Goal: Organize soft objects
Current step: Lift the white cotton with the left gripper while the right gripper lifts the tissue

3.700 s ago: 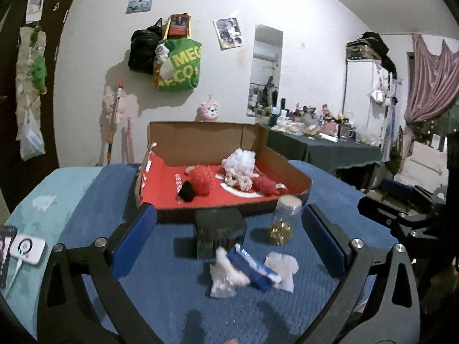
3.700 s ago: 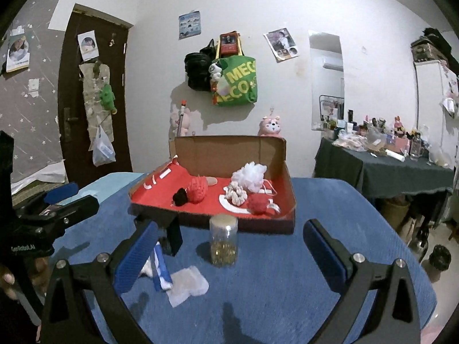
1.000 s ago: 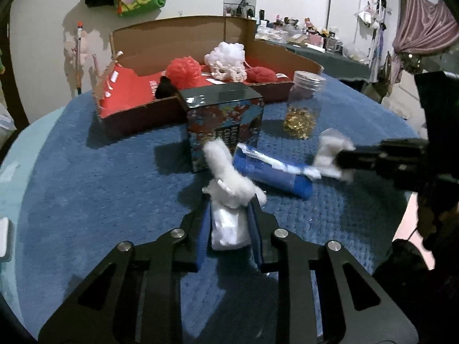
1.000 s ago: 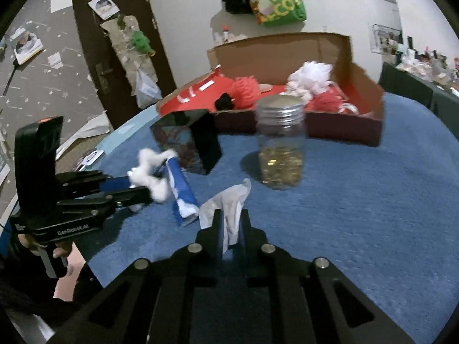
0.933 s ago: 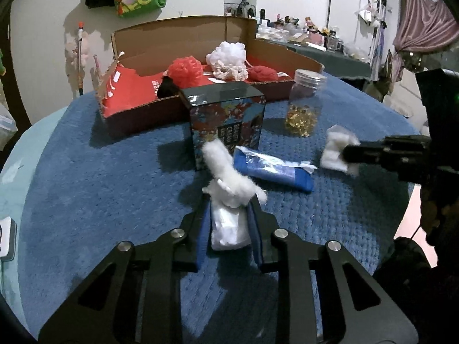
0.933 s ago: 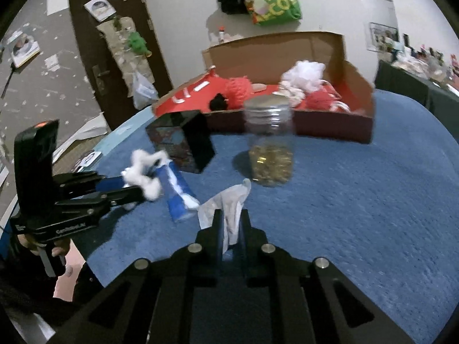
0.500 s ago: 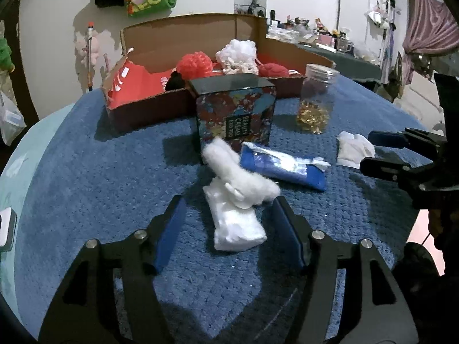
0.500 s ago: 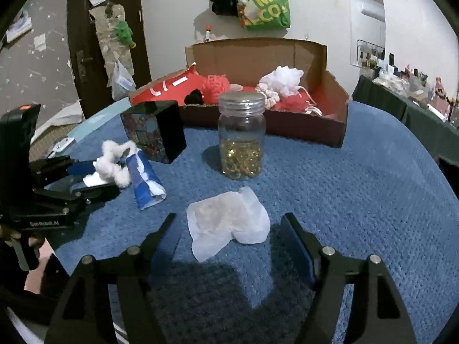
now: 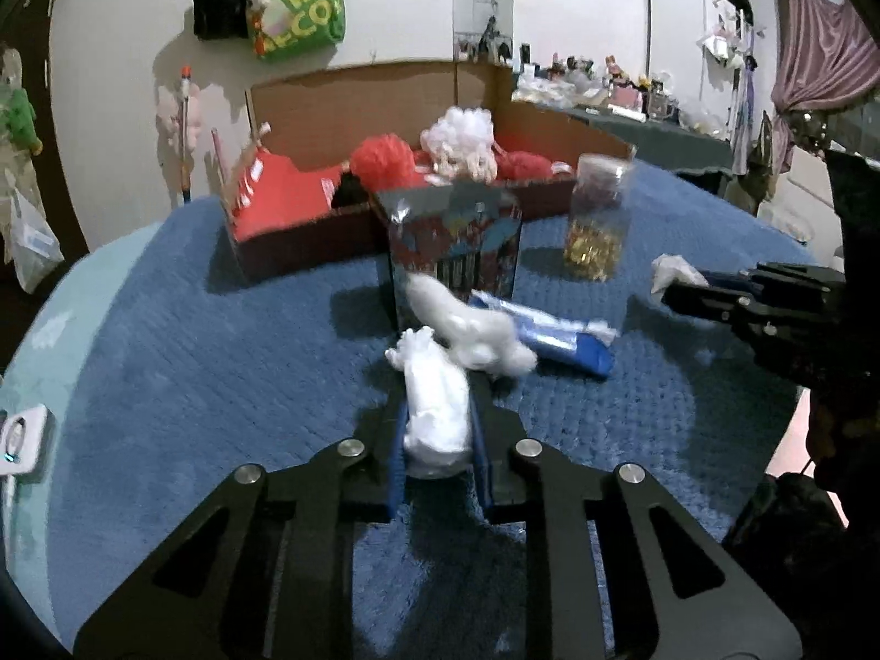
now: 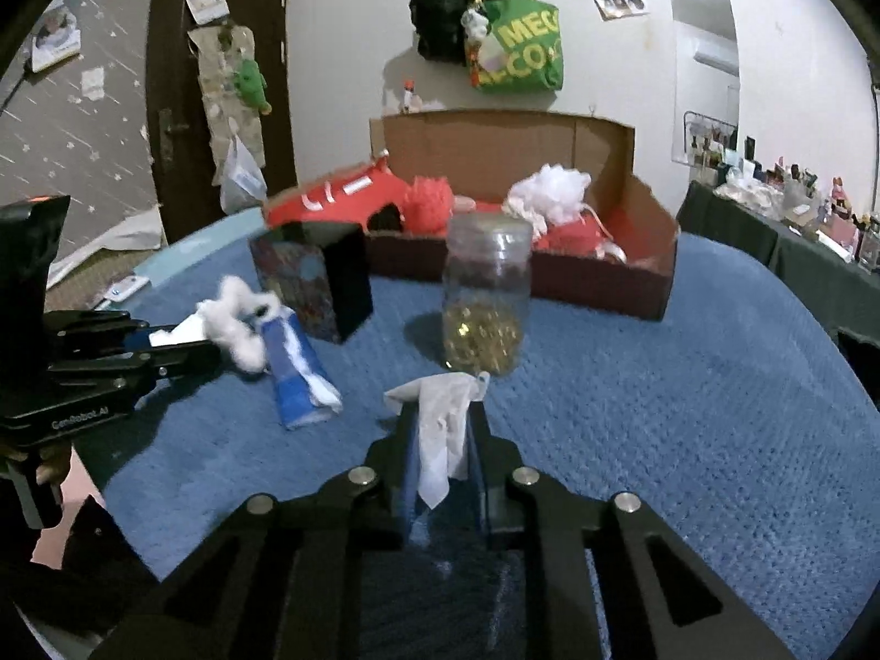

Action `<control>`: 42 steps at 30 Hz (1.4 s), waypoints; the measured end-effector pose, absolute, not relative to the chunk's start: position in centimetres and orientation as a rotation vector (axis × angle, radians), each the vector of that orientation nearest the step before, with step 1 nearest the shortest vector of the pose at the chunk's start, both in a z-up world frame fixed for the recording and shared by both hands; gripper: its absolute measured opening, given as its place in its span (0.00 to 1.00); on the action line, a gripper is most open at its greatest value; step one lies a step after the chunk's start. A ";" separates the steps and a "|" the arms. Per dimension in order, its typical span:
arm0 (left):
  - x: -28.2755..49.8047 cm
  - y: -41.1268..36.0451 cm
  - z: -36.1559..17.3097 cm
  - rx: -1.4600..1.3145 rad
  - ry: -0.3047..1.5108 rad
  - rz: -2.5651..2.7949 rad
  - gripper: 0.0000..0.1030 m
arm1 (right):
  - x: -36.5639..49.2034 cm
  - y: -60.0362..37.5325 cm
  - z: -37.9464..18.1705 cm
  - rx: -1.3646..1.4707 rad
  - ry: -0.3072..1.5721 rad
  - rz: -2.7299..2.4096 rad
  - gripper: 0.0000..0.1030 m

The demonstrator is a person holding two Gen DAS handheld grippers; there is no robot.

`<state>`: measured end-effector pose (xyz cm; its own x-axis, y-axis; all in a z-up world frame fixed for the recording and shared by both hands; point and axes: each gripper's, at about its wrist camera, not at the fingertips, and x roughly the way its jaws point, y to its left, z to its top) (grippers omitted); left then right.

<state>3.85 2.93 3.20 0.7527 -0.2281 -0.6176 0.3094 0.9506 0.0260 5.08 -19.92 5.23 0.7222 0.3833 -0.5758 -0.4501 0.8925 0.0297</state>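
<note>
The left tool (image 9: 437, 429), jaws just closed, is pinching a white cotton wad (image 9: 437, 412); ahead sits the cardboard box (image 9: 352, 104). The right tool (image 10: 443, 440), likewise just closed, is pinching a white tissue (image 10: 440, 429) before the jar (image 10: 487, 297).

Left gripper (image 9: 437, 429): matte black angular frame, two arms tapering forward from a wide base, triangular and slotted cutouts in the webs. Four round silver screw heads, two per arm. Blue pads line the inner faces of the fingers (image 9: 397, 454).

Right gripper (image 10: 443, 440): same build, black cutout frame, four silver screws, blue inner pads.

Seen side-on from the other camera, each unit is a flat black stack of bars on a tall boxy black body. White lettering, partly legible, along the left unit's lower bar, small red-orange mark on top of its body.

Hand (image 10: 47, 459) only partly visible under the left unit; clothing unclear.
</note>
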 end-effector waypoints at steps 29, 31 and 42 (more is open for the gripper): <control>5.7 -1.7 4.4 0.060 0.651 -0.506 0.17 | 5.6 -18.1 5.7 -0.079 0.613 0.523 0.17; 5.6 -1.6 4.3 0.060 0.652 -0.503 0.17 | 5.6 -18.2 5.7 -0.077 0.616 0.524 0.17; 5.5 -1.3 4.2 0.065 0.658 -0.491 0.17 | 5.5 -18.4 5.7 -0.081 0.616 0.520 0.17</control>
